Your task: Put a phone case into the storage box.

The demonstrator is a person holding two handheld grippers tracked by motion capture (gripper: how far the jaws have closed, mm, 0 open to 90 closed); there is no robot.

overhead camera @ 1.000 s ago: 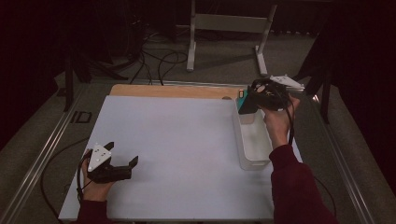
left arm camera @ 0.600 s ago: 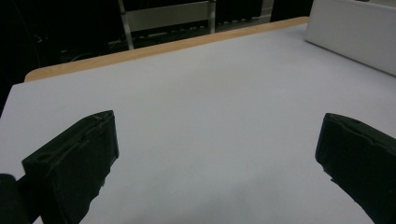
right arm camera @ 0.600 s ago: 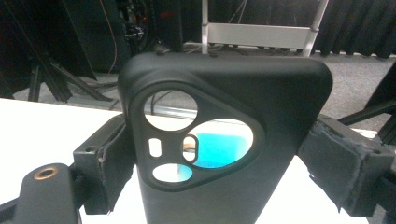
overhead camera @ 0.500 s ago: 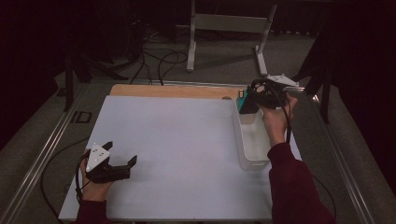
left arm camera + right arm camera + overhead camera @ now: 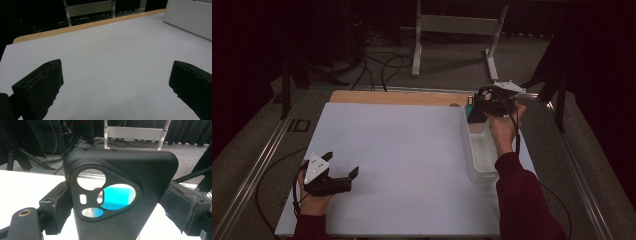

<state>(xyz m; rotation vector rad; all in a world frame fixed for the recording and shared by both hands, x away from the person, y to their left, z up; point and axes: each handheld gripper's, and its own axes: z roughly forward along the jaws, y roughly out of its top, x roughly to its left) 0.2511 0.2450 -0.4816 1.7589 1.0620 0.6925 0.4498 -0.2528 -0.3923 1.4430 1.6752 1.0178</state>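
In the right gripper view my right gripper [image 5: 120, 207] is shut on a black phone case [image 5: 120, 170] with a camera cut-out, held upright between the jaws. A teal object [image 5: 117, 196] shows through the cut-out. In the high view the right gripper [image 5: 479, 111] hovers with the case [image 5: 476, 115] over the far end of a white bin [image 5: 468, 150], beside the teal object [image 5: 470, 106]. My left gripper [image 5: 343, 163] rests low at the table's near left, open with nothing between its jaws [image 5: 116, 75].
A white sheet [image 5: 402, 150] covers the table, with a wooden strip [image 5: 397, 97] along the far edge. The white bin's wall [image 5: 190, 20] shows far right in the left gripper view. A metal stand [image 5: 452, 30] and cables lie on the floor beyond.
The left gripper has slid slightly toward the near edge. The right gripper has stayed almost still with the case.
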